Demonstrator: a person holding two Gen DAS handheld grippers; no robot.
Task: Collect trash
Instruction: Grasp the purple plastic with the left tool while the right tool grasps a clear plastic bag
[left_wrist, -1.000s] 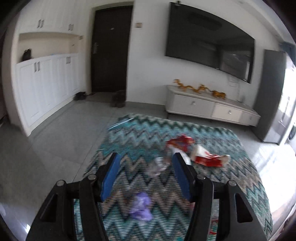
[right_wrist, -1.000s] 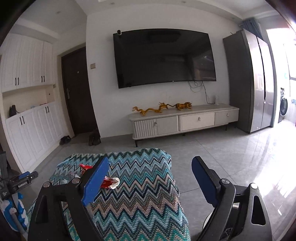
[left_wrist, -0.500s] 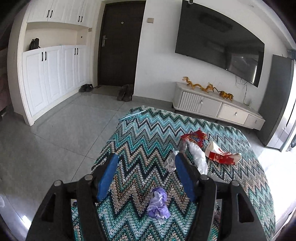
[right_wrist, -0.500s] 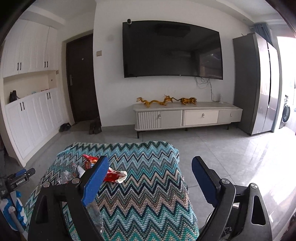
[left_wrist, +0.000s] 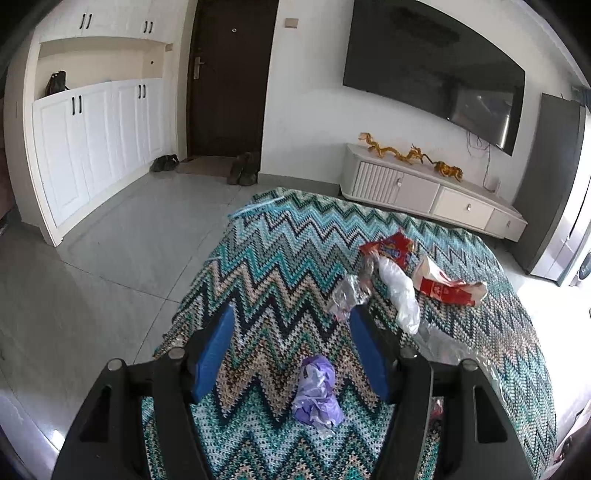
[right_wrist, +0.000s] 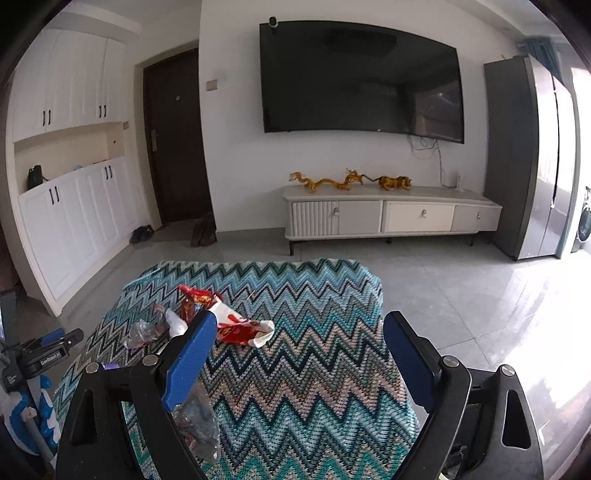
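On the zigzag-knit teal, cream and black cover of the desk (left_wrist: 288, 258), scraps of trash lie scattered.
The left claw (left_wrist: 290, 349) hangs released over the woolly cover, its blue pads wide apart and holding nothing; the crumpled purple plastic wad (left_wrist: 317, 393) lies between them, nearer the camera, its long axis running away from the lens. Beyond sit a crinkled clear plastic wrapper (left_wrist: 347, 295), a soft white plastic bag (left_wrist: 400, 291) stretched lengthwise toward the TV wall, a glossy red snack packet (left_wrist: 389, 247), and a flattened red-and-white paper carton (left_wrist: 448, 286) lying crosswise with its torn mouth to the right. The right claw (right_wrist: 299, 358) is likewise released and empty, above the cover's right half.
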